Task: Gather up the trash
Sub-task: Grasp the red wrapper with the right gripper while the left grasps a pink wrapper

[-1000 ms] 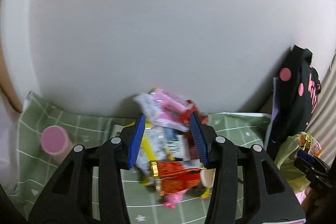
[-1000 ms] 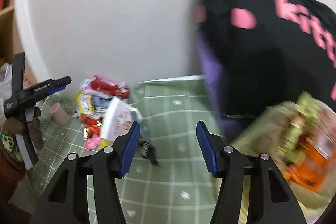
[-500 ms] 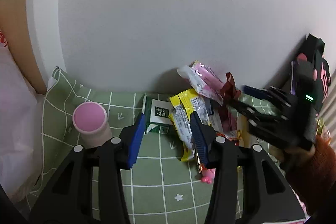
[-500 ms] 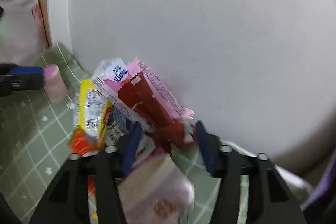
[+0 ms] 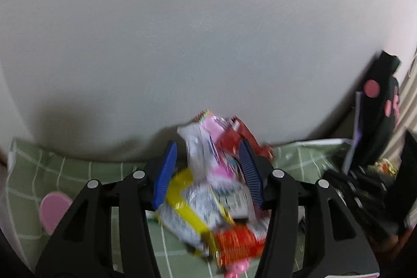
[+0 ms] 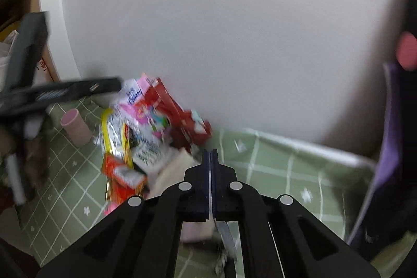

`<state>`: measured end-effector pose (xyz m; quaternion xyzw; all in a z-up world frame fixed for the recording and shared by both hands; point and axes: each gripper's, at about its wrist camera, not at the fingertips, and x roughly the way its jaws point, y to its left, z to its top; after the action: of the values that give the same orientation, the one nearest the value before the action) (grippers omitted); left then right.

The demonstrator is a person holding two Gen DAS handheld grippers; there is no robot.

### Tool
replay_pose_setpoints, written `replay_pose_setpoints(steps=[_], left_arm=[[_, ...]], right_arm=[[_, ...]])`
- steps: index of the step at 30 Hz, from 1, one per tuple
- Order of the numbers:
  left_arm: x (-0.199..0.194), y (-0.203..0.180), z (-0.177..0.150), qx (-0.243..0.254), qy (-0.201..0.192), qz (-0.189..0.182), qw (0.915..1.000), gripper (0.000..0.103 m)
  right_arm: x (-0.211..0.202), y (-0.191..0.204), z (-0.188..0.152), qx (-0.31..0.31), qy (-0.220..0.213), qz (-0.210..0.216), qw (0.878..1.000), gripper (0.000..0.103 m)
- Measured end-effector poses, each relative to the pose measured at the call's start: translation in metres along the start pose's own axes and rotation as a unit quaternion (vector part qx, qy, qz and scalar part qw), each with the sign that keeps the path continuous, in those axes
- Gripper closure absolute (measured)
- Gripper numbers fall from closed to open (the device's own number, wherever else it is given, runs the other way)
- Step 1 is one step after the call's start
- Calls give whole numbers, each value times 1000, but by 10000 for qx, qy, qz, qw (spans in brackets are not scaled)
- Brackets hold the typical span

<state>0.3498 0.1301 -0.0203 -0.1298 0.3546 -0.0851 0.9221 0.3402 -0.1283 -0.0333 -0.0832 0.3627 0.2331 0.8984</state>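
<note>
Green tablecloth [image 5: 65, 168] with a white grid and small white flowers; pink cup [image 6: 75, 126]; wrappers [image 5: 208, 194] in yellow, pink, red, orange and silver; black bag [image 5: 378, 121] with pink dots; pale grey-white wall [image 5: 208, 43]; black grippers with blue pads [image 5: 164, 176].

A jumbled heap of crumpled snack wrappers [image 5: 219, 194], white, pink, red, yellow-edged silver and orange-red, leans against the white wall [image 5: 198, 38] where it meets the green checked tablecloth [image 6: 273, 168], the pink and red packets propped upright on top, the orange-red one lowest in front.
</note>
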Motion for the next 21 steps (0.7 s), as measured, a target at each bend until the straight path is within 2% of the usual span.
replay_pose_setpoints(steps=[4,6,7,8,10,12,16,21], left_arm=[[31,1,10,-276,143,22,9995,56],[43,0,12,-475,262,22,9985,57],[45,1,11,-548,296,5,9981,61],[47,1,10,-632,305,-61,9975,69],[46,-2,8,-618,235,-89,9978,87],[44,-5,8,-459,239,-111,9986,94],[33,-7,1,-383,409,-235,9982,95],[10,-5,-29,-394,703,-401,9959,96]], right_arm=[[-9,-5,-19,244,2,-56,9997,99],[-14,-12,-28,334,23,-132,9994,90],[-13,-6,-30,361,37,-113,9993,72],[-15,-11,-33,421,50,-11,9991,59],[-8,-4,-29,462,44,159,9988,59],[-7,-4,-26,391,45,208,9990,59],[4,6,-11,-21,-39,307,9995,59],[26,20,7,-480,-70,377,9981,59]])
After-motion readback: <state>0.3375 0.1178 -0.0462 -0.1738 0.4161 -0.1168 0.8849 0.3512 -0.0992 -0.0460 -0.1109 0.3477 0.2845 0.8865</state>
